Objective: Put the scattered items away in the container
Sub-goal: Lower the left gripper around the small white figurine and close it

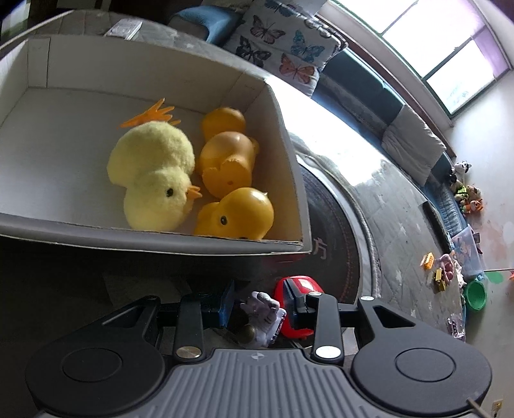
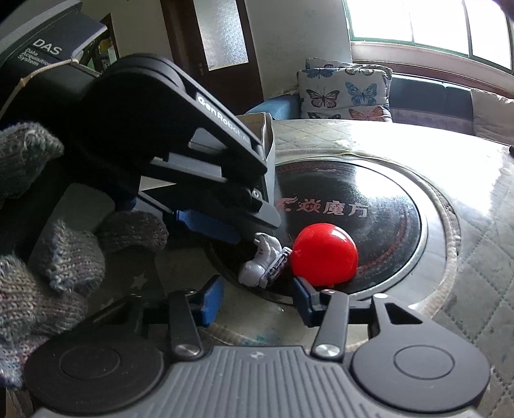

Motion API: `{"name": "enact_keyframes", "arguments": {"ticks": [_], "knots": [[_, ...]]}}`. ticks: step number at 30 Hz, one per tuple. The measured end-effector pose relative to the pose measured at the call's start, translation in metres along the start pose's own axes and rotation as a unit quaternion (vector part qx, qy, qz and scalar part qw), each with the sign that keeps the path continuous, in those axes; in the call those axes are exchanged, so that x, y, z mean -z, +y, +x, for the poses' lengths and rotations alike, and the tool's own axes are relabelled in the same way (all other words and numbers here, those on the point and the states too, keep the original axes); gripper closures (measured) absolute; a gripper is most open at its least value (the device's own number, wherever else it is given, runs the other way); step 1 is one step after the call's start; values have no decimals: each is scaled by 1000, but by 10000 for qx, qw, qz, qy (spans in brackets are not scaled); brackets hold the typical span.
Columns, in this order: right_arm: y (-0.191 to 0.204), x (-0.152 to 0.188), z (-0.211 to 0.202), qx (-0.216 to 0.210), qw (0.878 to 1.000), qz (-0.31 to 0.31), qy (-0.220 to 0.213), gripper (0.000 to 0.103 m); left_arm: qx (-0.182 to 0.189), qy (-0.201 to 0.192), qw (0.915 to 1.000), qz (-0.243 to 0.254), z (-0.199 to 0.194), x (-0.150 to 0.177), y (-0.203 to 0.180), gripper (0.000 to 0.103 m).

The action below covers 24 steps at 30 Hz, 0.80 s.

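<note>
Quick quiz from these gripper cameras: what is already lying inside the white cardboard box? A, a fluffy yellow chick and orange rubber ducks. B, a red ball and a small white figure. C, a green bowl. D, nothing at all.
A: the left wrist view shows the fluffy yellow chick and the orange rubber ducks lying inside the cardboard box.

Bright daylight through big windows (image 2: 430, 22), glare on the quilted table cover (image 2: 475, 244). Blue bench sofa (image 1: 369, 86) under them, butterfly cushion (image 2: 343, 90) and grey cushion (image 1: 414, 144) on it. Brown door with frosted pane (image 2: 221, 32) back left. Pale walls.
</note>
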State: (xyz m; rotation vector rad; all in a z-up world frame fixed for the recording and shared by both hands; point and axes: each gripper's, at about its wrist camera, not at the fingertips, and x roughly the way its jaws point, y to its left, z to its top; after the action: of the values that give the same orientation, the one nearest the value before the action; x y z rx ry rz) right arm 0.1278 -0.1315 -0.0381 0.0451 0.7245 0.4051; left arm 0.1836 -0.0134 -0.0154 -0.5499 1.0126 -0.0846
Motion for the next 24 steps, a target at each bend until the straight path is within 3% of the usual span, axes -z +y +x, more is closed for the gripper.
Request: {"name": "enact_keyframes", "arguments": {"ticks": [5,10,12,24], "knots": [[-4,0,2,-16,10000,43,-5,73,-6,121,9999,-51,5,0,1,67],[-5,2,-1,-72,10000,42,-8,77,40,193,9998,-18,7,1,2,67],[-4,2,-3,-90,10000,40,-20,84,58,281,9996,28,7,3,2,67],[-2,5,-9,-53,10000,-14,38,84,51,221,9997,34,0,4,5,67]]}}
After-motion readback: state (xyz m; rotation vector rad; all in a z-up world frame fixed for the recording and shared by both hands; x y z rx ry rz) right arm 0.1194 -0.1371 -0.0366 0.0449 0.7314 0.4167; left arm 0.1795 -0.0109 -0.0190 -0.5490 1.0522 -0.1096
